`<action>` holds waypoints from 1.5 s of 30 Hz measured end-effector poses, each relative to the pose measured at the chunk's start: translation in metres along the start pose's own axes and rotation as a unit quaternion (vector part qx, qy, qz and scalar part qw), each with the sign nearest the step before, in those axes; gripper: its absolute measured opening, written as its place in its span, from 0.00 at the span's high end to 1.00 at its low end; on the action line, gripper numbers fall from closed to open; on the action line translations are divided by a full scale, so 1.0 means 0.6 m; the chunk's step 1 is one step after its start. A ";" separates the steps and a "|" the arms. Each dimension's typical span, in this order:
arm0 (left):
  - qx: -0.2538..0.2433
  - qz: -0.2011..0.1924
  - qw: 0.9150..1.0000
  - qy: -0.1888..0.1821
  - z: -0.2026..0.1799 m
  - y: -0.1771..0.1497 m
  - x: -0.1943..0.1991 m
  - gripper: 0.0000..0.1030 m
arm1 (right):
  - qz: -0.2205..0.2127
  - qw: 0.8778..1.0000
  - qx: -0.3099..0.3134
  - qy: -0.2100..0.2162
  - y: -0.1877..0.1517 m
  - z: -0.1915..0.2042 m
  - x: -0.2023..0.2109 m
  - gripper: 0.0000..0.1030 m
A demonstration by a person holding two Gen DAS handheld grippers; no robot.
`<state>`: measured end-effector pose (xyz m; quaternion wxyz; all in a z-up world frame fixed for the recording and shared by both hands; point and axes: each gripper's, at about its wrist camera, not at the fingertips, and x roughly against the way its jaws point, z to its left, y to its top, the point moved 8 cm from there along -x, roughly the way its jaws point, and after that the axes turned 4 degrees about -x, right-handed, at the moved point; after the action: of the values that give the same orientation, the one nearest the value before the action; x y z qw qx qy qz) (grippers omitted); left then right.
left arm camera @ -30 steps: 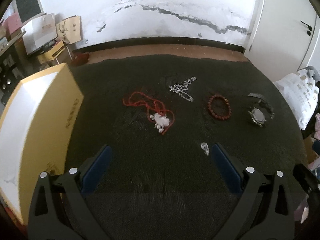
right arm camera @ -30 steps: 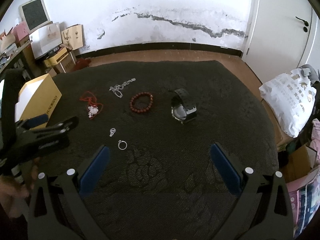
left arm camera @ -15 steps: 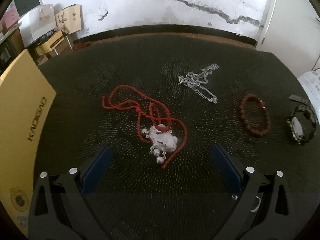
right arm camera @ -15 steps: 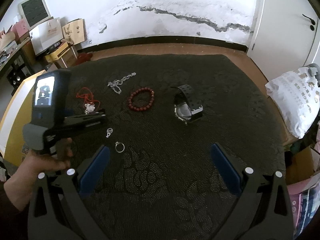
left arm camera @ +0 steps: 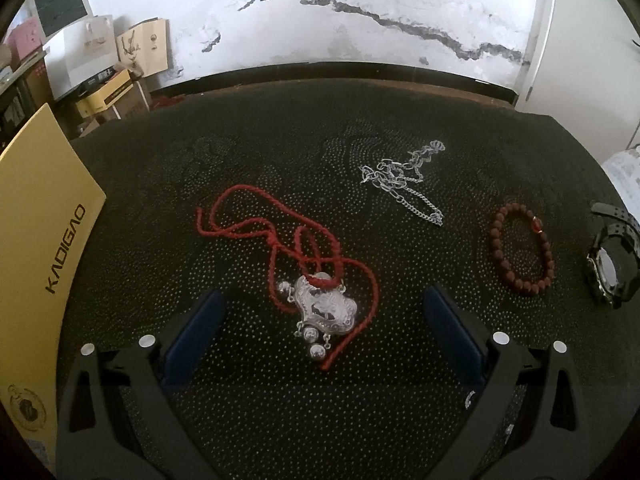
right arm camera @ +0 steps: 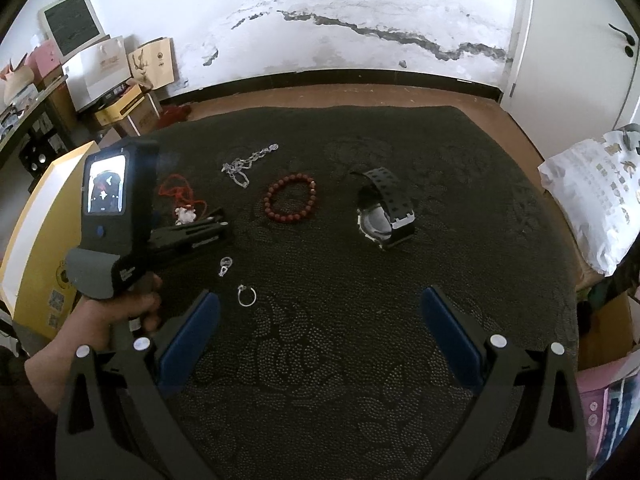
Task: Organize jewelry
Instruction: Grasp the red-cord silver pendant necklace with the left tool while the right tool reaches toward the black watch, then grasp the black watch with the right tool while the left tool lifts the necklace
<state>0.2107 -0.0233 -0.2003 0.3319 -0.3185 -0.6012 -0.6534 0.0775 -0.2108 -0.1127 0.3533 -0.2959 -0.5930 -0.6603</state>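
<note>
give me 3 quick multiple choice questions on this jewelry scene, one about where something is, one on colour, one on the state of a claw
1. Where does the silver pendant lie?
A. between the open fingers of the left claw
B. on top of the yellow box
C. inside the watch strap

2. What colour is the cord tied to the pendant?
A. blue
B. red
C. white

3. What state is the right claw in?
A. shut on the ring
C. shut on the watch
B. open, holding nothing

Answers:
1. A, the left wrist view shows the pendant on the dark mat between the two blue pads.
2. B, the twisted cord looping away from the pendant is red.
3. B, its fingers stand wide apart over the mat, with the ring lying free ahead of the left one and the watch farther off.
</note>
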 end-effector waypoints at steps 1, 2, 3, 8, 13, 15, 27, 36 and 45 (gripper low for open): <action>0.000 -0.001 1.000 0.000 -0.001 0.000 0.002 0.13 | -0.001 1.000 0.000 0.000 0.001 -0.002 0.000 0.06; -0.001 -0.003 1.000 -0.001 -0.005 0.000 0.005 0.21 | -0.002 1.000 0.001 0.000 0.001 -0.003 -0.001 0.06; -0.005 -0.004 1.000 -0.001 -0.008 0.000 0.008 0.24 | -0.002 1.000 0.001 -0.002 0.001 -0.003 0.000 0.06; -0.015 -0.016 1.000 0.002 -0.012 -0.005 0.019 0.73 | -0.002 1.000 -0.006 -0.007 -0.001 -0.017 -0.001 0.06; -0.020 -0.014 1.000 0.004 -0.007 -0.010 0.026 0.74 | -0.003 1.000 -0.010 -0.017 0.000 -0.032 -0.002 0.06; -0.021 -0.016 1.000 0.004 -0.003 -0.010 0.035 0.75 | -0.007 1.000 -0.014 -0.022 0.001 -0.042 -0.001 0.06; -0.025 -0.045 0.999 -0.017 0.030 0.007 0.184 0.75 | -0.015 0.999 -0.021 -0.046 0.014 -0.090 -0.025 0.06; -0.029 -0.060 0.997 -0.045 0.054 0.005 0.259 0.75 | 0.079 0.995 -0.043 -0.043 0.007 -0.118 -0.179 0.06; -0.017 -0.063 0.997 -0.037 0.109 0.012 0.278 0.75 | 0.063 0.997 -0.018 -0.051 0.059 -0.122 -0.237 0.22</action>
<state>0.1216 0.0329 -0.0550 0.2619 -0.3095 -0.6212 -0.6706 0.1904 -0.2688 -0.2165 0.3580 -0.3725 -0.5787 -0.6311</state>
